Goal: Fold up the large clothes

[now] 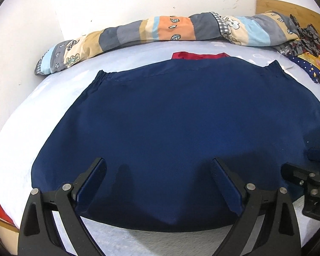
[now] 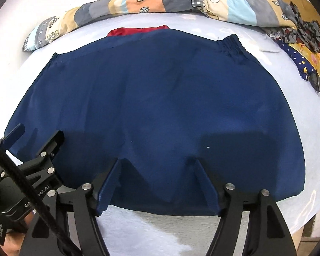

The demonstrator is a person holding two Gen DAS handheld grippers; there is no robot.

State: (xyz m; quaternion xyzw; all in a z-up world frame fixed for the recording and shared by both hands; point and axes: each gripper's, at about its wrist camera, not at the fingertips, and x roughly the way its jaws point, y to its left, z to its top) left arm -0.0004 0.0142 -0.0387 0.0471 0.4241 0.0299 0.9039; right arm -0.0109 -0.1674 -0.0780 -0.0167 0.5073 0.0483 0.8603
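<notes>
A large navy blue garment (image 1: 177,128) lies spread flat on the pale bed sheet (image 1: 27,115), its elastic waistband at the far side. It also shows in the right wrist view (image 2: 160,98). A red cloth (image 1: 199,56) peeks out beyond its far edge, also seen in the right wrist view (image 2: 136,31). My left gripper (image 1: 157,166) is open, its fingers hovering over the garment's near edge. My right gripper (image 2: 157,164) is open over the same near edge, to the right of the left one. Neither holds the cloth.
A rolled striped quilt (image 1: 151,32) lies along the far wall. A pile of patterned clothes (image 1: 305,49) sits at the far right by a wooden headboard (image 1: 288,6). The right gripper's body (image 1: 311,183) is close at the left view's right edge.
</notes>
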